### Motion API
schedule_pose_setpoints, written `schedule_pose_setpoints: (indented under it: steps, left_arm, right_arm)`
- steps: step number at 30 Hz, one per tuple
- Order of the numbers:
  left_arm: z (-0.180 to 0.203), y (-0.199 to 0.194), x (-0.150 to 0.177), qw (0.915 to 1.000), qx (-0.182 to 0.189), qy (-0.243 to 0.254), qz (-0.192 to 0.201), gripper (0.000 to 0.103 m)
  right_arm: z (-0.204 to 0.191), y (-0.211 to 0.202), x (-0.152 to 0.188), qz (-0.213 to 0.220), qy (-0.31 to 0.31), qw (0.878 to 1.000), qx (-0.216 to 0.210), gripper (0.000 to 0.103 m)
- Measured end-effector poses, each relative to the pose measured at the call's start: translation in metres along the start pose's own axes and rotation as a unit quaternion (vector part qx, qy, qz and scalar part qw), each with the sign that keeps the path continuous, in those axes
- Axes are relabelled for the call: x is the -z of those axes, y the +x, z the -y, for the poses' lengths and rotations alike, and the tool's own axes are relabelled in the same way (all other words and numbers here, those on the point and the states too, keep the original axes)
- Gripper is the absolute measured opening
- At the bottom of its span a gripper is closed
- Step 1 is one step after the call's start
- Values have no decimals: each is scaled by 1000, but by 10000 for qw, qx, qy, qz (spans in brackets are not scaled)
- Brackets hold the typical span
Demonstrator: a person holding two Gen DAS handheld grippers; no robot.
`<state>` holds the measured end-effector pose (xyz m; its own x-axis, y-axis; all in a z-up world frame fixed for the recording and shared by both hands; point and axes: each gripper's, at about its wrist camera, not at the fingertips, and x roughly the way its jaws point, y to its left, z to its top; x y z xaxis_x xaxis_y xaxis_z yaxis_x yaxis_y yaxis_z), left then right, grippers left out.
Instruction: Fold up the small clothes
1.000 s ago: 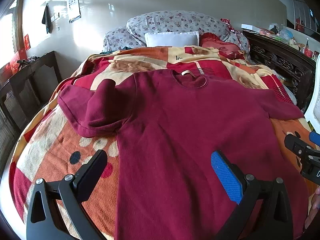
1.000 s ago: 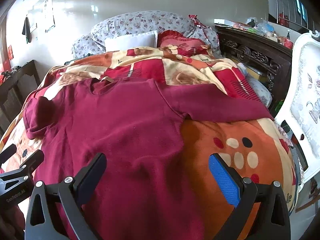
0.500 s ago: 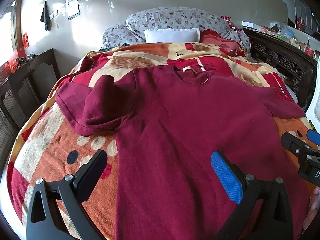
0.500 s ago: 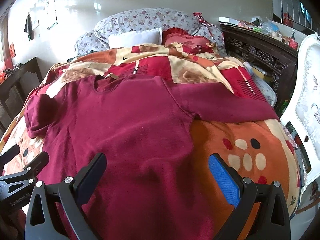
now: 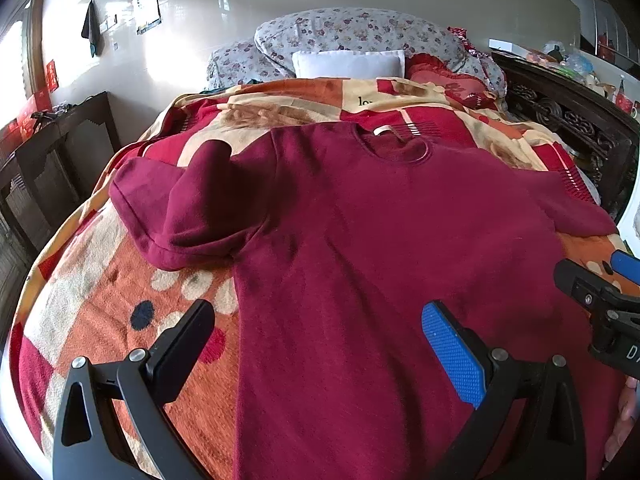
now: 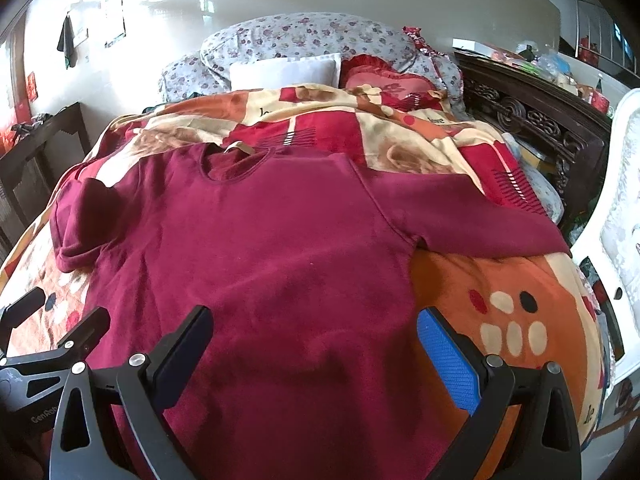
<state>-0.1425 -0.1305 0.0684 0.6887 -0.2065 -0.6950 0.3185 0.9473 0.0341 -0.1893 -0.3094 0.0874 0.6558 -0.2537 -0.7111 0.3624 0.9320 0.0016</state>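
Note:
A dark red long-sleeved shirt (image 5: 380, 248) lies spread flat, front up, on a bed, collar toward the pillows; it also shows in the right wrist view (image 6: 272, 256). Its left sleeve (image 5: 188, 208) is folded back over itself. Its right sleeve (image 6: 472, 216) lies stretched out to the right. My left gripper (image 5: 320, 336) is open and empty, hovering above the shirt's lower left part. My right gripper (image 6: 314, 338) is open and empty above the shirt's lower right part. Each gripper shows at the edge of the other's view.
The bed is covered by an orange, red and cream patterned blanket (image 5: 100, 304). Pillows (image 5: 348, 64) are stacked at the head. A dark carved wooden bed frame (image 6: 536, 120) runs along the right. A white chair (image 6: 616, 216) stands at the right, dark furniture (image 5: 48, 160) at the left.
Both grippers have risen and drawn back a little from the shirt, so more of the bed shows. The shirt has not moved and both grippers stay open.

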Motion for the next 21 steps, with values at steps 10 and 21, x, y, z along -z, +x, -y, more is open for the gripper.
schedule_pose_setpoints:
  steps: [10,21]
  left_arm:
    - [-15,13,-5,9999,-54,-106,-60,103]
    - [-41,32,-18,9995,-71,-260,-180,103]
  right_arm:
    - [-24,27,-14,-152,-93,9997,-151,103]
    - [-53,57,-36,-207,-140,9995,-213,103]
